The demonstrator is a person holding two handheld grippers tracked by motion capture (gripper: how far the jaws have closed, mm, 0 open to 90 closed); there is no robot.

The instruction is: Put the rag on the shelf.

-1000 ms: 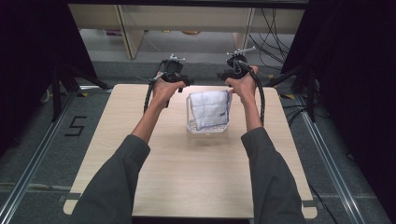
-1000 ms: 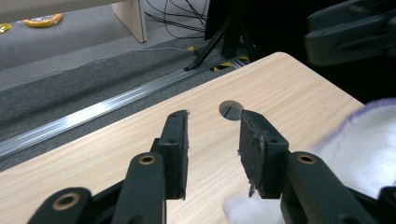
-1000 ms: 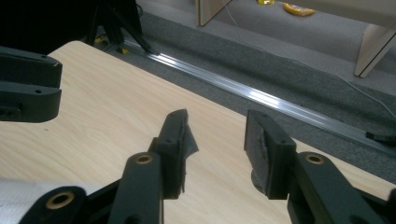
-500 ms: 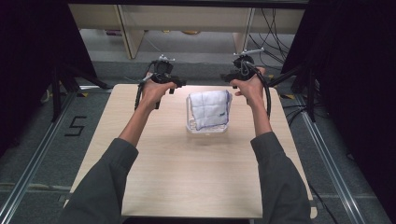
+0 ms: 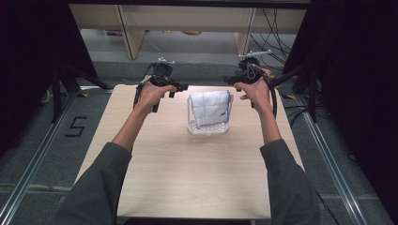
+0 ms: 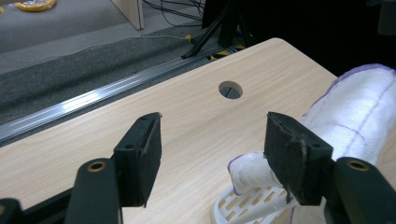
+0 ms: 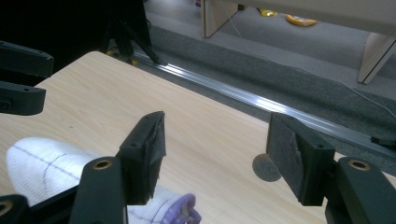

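A pale wooden table [image 5: 197, 173] stands on grey carpet, shelving at the far side. Toward the table's far edge, a white basket [image 5: 209, 127] holds a folded white cloth [image 5: 212, 107]. The left gripper [image 5: 176, 87] and right gripper [image 5: 233, 79] flank it, both with jaws spread, holding nothing.

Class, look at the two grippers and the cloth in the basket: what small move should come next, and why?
Probably bring the left gripper toward the cloth and grip its edge. Both grippers are open and hold nothing, and the cloth sits folded in the white basket between them.
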